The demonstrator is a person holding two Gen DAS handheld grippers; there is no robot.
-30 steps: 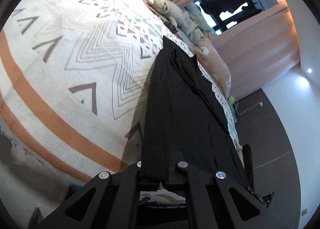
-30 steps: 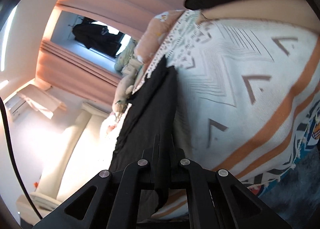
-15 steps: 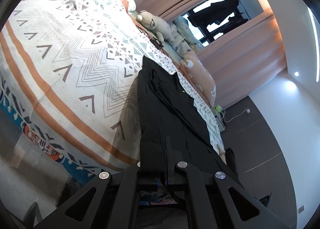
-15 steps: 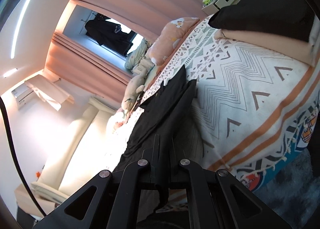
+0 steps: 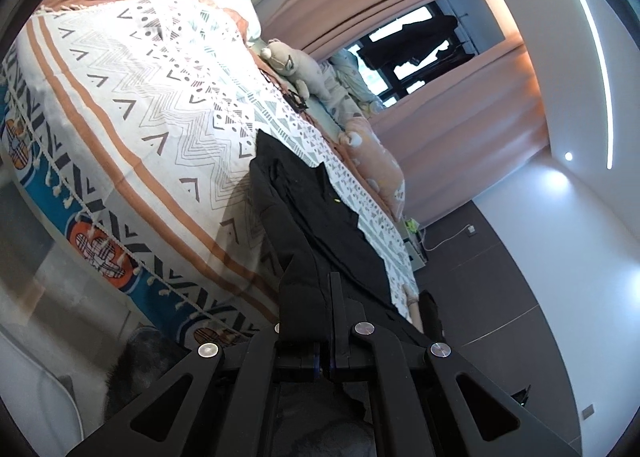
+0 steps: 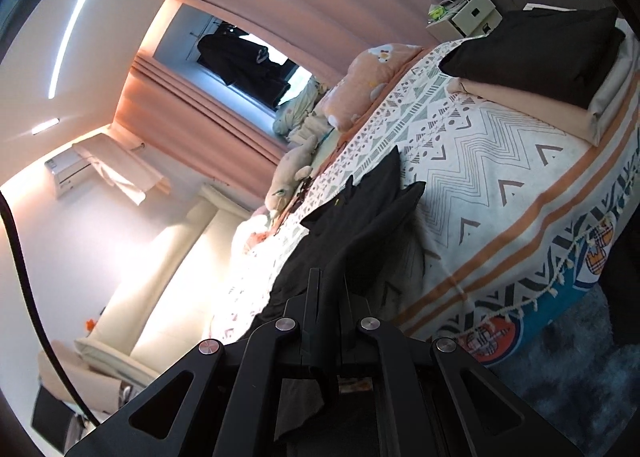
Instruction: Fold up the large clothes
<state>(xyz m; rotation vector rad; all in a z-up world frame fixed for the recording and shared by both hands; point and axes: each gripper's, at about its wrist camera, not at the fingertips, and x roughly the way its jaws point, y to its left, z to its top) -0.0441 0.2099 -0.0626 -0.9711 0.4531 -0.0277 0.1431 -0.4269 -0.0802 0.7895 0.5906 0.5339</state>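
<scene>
Black garment [image 5: 316, 217] pinched at its near edge between the pressed-together jaws of the left gripper [image 5: 326, 297]; the right gripper [image 6: 326, 293] likewise clamps a fold of the same cloth. From each grip the fabric runs toward 12 o'clock, its far end lying on the patterned bedspread [image 5: 160, 105]. Folded pile [image 6: 552, 69] at 2 o'clock in the right view

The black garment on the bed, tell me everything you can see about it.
The black garment is large, plain, matte cloth, apparently woven, with a tiny yellow-green speck near its middle. It stretches lengthwise across the patterned bedspread, its far end lying flat in overlapping layers, its near end lifted off the bed. The left claw and the right claw are each shut on a near edge, and loose cloth hangs below the right one.
</scene>
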